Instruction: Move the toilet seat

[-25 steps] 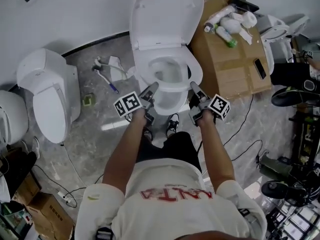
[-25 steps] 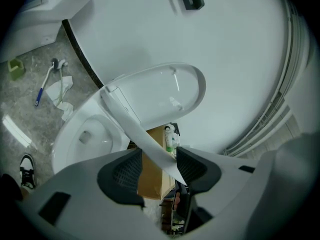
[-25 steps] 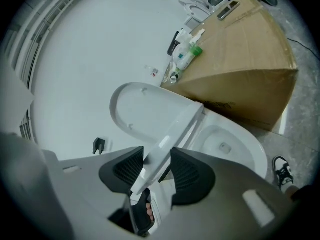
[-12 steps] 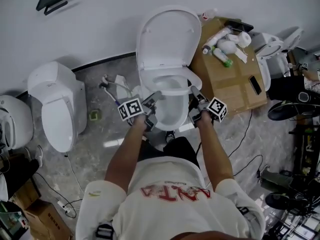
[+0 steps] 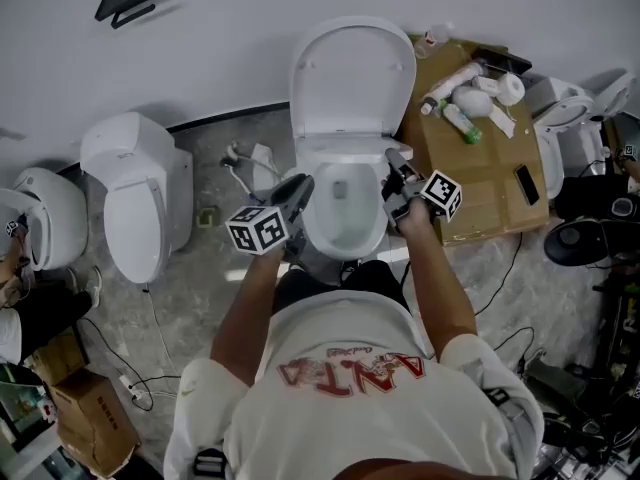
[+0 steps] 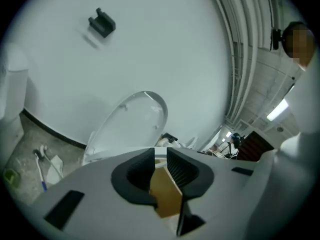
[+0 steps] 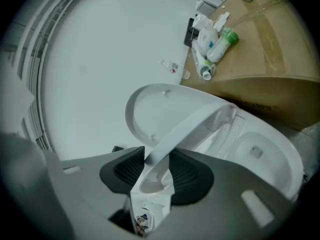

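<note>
A cardboard box (image 5: 468,190) carries bottles (image 5: 452,82) and a phone (image 5: 524,184). Another toilet (image 5: 138,206), lid down, stands by the wall.

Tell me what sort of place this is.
Probably a test or storage room, not a working bathroom: several toilets stand side by side along a bare wall, bottles lie on a cardboard box, and loose cables trail over the floor.

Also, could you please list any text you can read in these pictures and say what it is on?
"ANTA": red, upside down, on the shirt.
Small script beside it: too small to read.
Bottles on the box: labels too blurred.
Marker cubes: square patterns only, no words.
</note>
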Demonstrator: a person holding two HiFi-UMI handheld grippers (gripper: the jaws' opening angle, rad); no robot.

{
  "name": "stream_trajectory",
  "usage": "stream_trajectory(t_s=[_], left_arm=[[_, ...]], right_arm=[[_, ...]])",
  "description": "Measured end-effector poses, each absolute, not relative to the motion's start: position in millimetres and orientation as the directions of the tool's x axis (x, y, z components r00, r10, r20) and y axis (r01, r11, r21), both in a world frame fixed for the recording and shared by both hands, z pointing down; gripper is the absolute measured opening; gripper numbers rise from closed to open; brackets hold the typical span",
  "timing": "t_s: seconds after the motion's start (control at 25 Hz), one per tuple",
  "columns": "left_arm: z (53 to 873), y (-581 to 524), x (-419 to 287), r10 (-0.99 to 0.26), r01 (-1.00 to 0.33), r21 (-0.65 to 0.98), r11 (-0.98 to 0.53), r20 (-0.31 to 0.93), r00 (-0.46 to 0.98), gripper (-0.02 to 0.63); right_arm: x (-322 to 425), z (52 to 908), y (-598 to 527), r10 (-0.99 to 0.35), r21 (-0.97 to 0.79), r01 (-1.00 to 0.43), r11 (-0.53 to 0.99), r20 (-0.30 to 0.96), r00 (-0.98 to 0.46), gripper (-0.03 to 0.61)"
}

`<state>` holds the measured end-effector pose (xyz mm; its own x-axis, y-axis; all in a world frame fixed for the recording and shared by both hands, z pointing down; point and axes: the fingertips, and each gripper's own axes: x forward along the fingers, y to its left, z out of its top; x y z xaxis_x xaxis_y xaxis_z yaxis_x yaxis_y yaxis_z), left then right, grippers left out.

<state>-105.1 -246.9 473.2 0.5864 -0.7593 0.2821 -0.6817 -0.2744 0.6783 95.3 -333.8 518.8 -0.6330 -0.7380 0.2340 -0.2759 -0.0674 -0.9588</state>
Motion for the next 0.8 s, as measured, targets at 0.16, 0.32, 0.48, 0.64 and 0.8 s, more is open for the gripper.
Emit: stream_trajectory(t_s=[0.16,0.32,0.48,0.64,0.8], left_arm=[[436,-249,-106,-0.810,-0.752,0.587,-0.301,0.259,0.526,0.064],[409,-250,-103,-0.848,-0.802,0.521,-0.294,0.245,0.470,0.049],[390,-251,-100,-0.877,-0.822,0.503,-0.266,0.227,0.423,0.048],[372,-250,-98,-0.903,-0.835,0.493,-0.243,0.200,0.381,0.048],[360,-249,-98,-0.920,-0.862,0.453,-0.225,0.193,0.342,0.048]], right_arm=[[91,509,-357,-0.727,-0.970,-0.240,-0.033,0.188,-0.660,0.144],[87,501,-377,-0.706,-0.971,-0.239,-0.007,0.174,-0.686,0.143],[82,498,-398,-0.690,-0.972,-0.236,0.007,0.166,-0.704,0.141],[81,495,-419,-0.678,-0.981,-0.194,0.000,0.143,-0.721,0.136],[78,493,-445,-0.677,-0.987,-0.163,-0.014,0.129,-0.725,0.132]])
